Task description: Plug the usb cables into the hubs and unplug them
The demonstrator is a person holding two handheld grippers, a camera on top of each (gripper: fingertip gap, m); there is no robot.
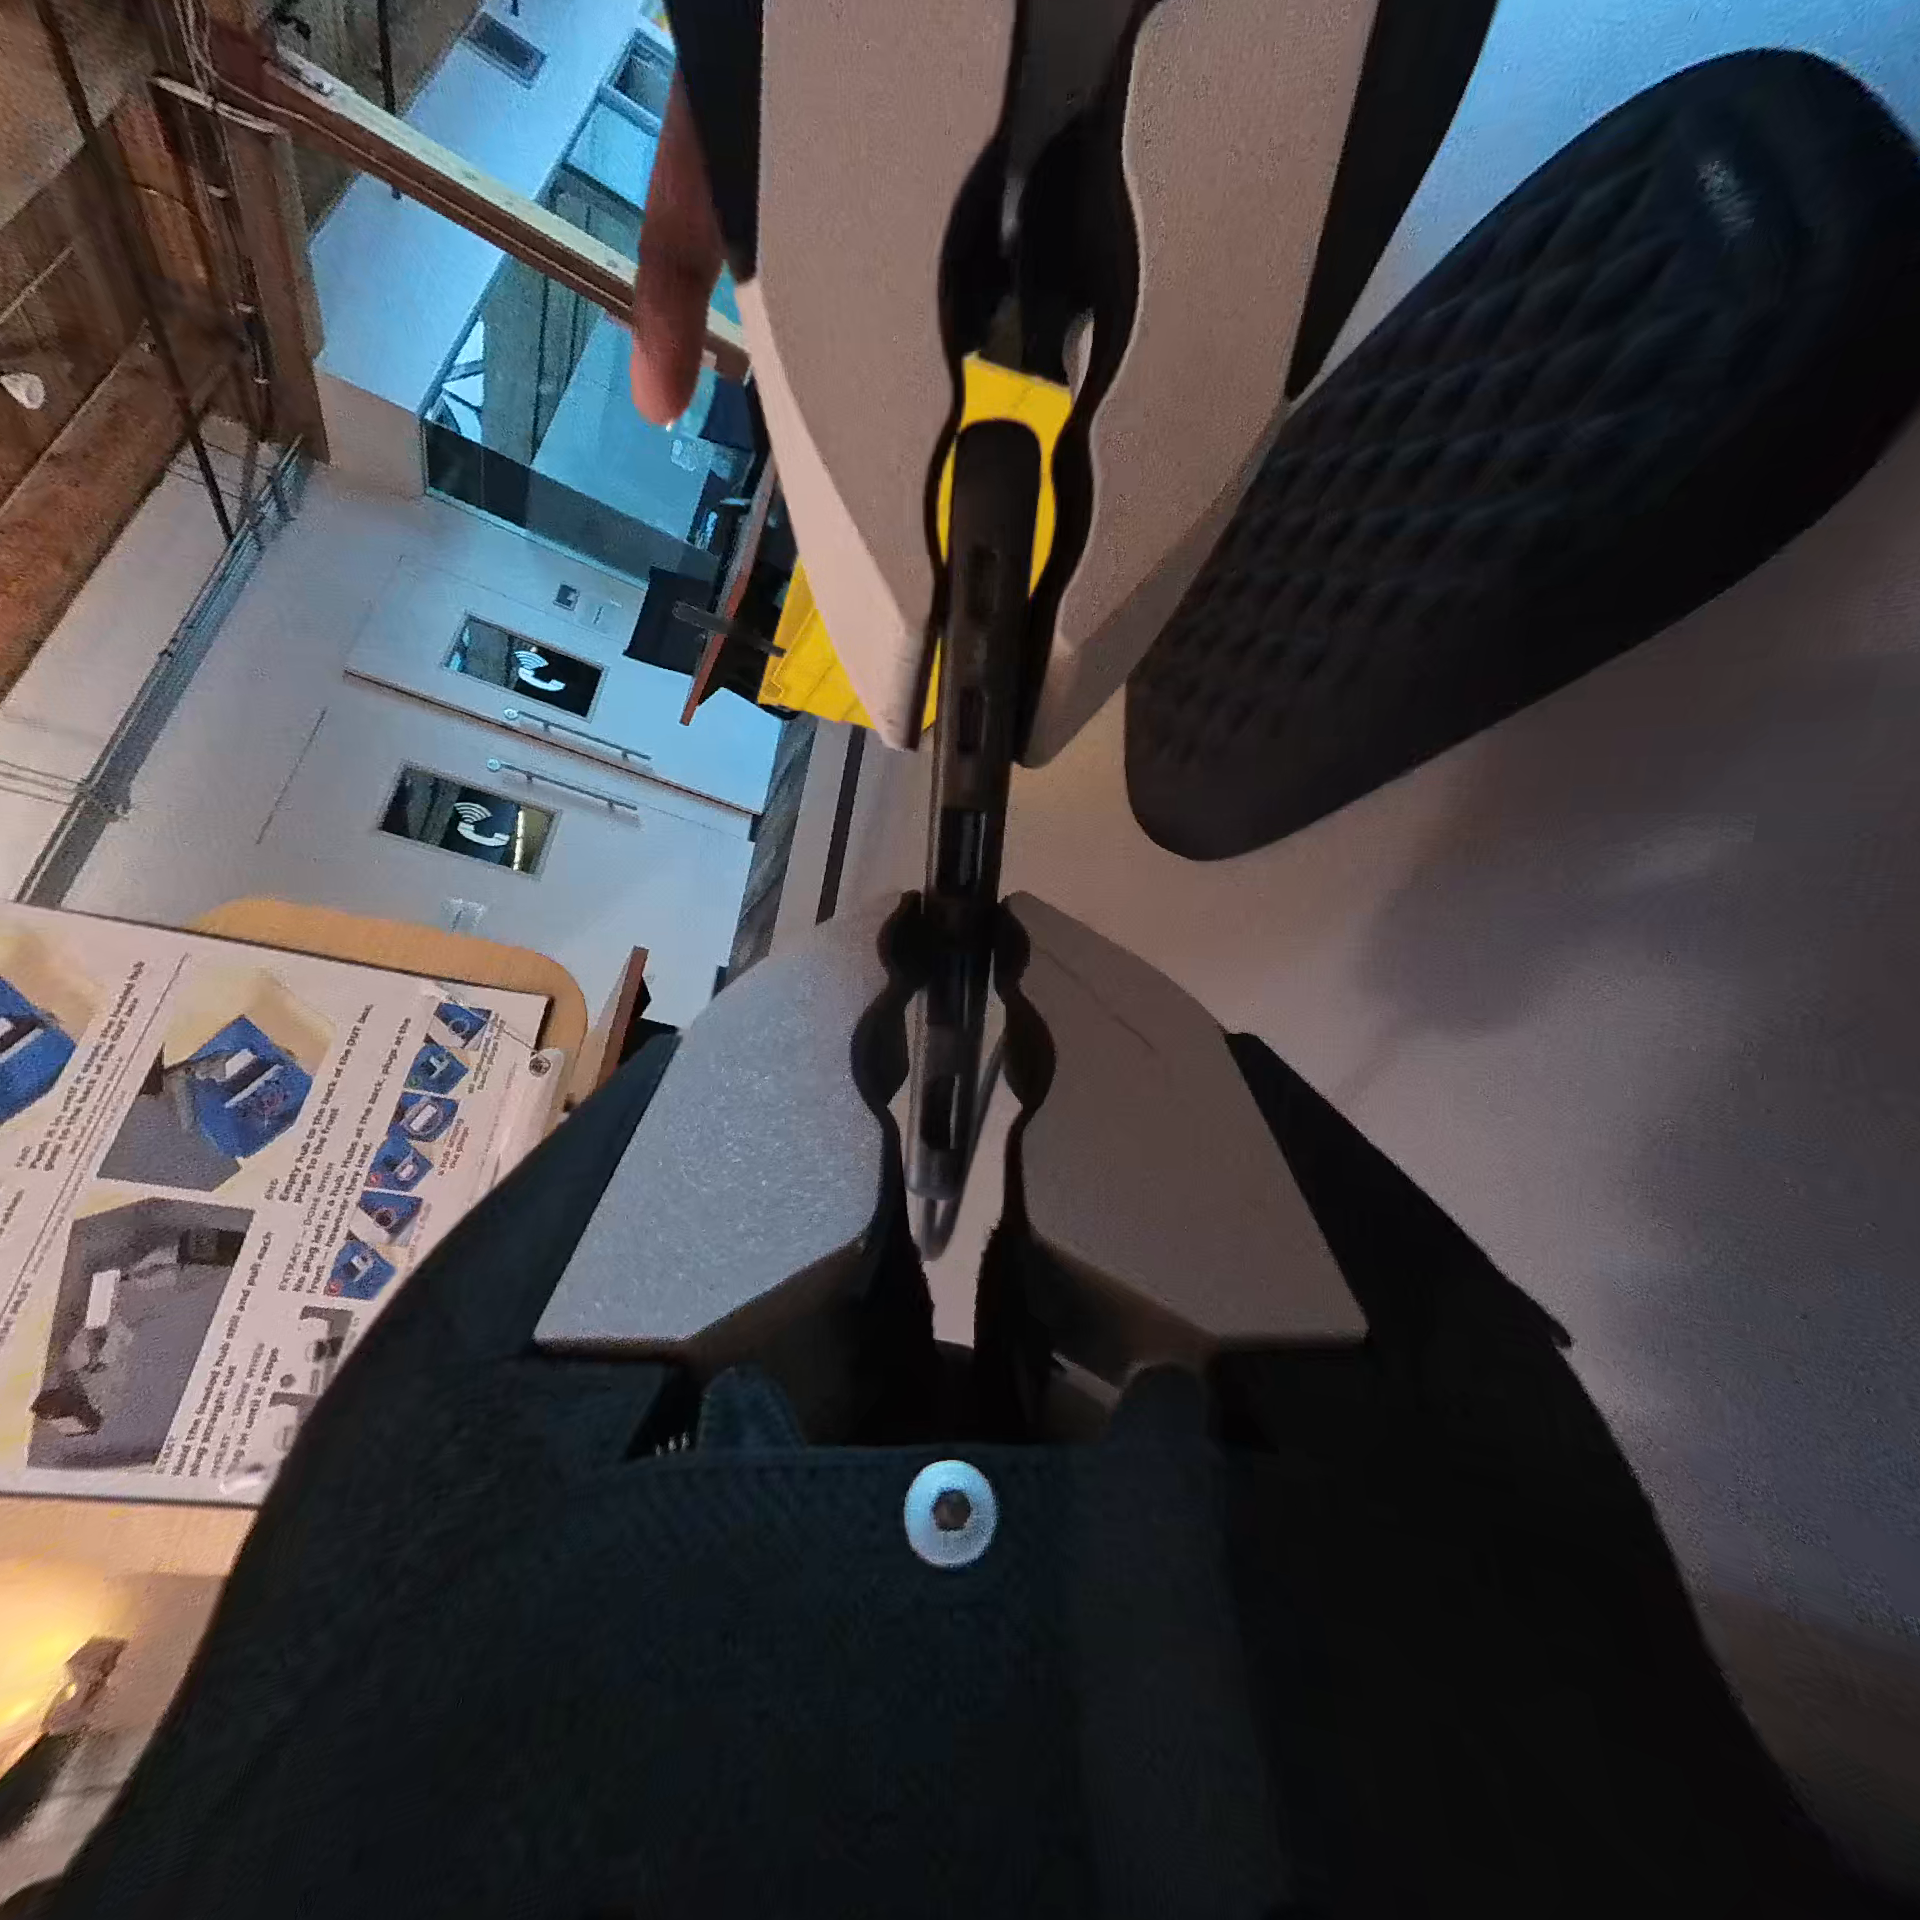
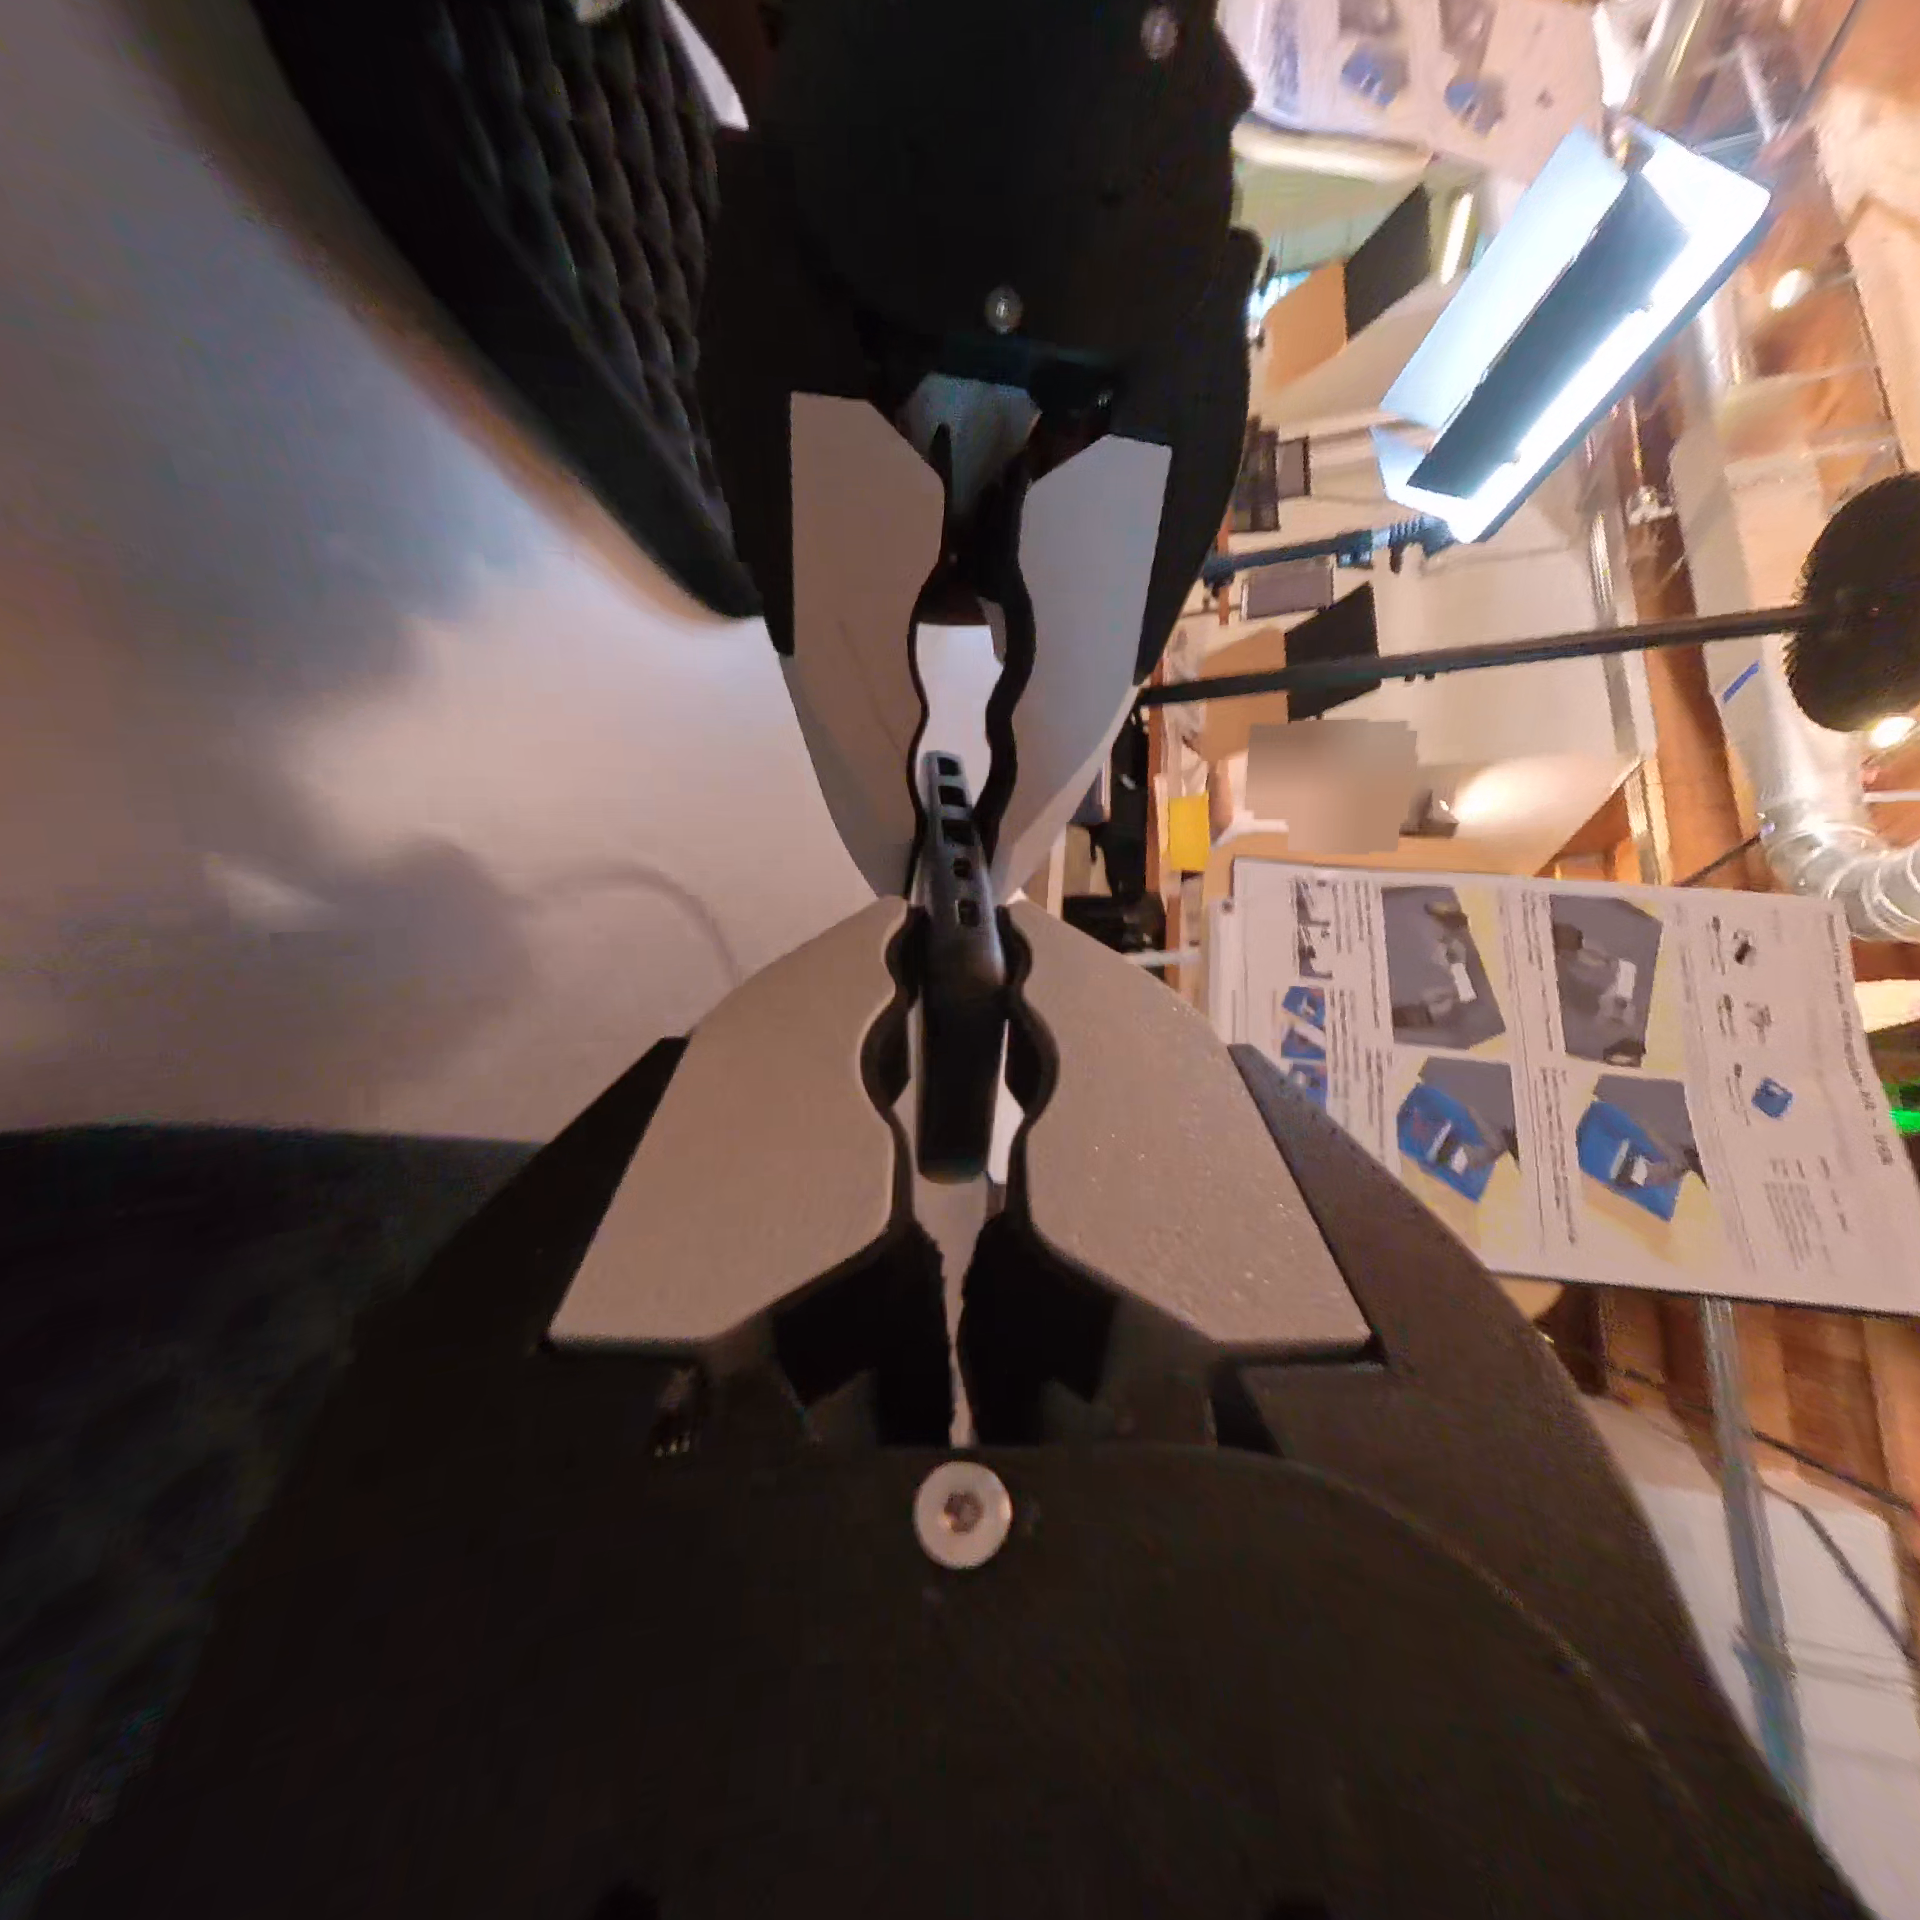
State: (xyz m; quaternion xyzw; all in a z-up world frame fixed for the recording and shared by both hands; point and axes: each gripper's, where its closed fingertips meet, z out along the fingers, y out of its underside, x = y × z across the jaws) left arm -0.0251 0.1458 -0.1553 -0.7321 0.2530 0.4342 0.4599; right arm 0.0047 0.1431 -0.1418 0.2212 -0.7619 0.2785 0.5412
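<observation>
A slim black USB hub (image 1: 966, 821) is held edge-on between both grippers, which face each other tip to tip. Several ports show along its narrow side. My left gripper (image 1: 951, 920) is shut on the near end of the hub. My right gripper (image 1: 971, 743) comes in from the top of that view and is shut on the far end. In the right wrist view the hub (image 2: 951, 1039) sits in my right gripper (image 2: 951, 920), and the left gripper (image 2: 951, 883) clamps its other end. A thin cord loop (image 1: 951, 1231) shows behind the hub. No plug is visible.
Both views are rolled sideways. A white table (image 1: 1558, 1039) lies beside the grippers, with a black quilted oval pad (image 1: 1507, 468) on it, also seen in the right wrist view (image 2: 540, 260). A printed instruction sheet (image 1: 208, 1195) (image 2: 1507, 1060) stands nearby. A person's finger (image 1: 670, 291) shows by the right gripper. The tips of both grippers are at nearly the same place.
</observation>
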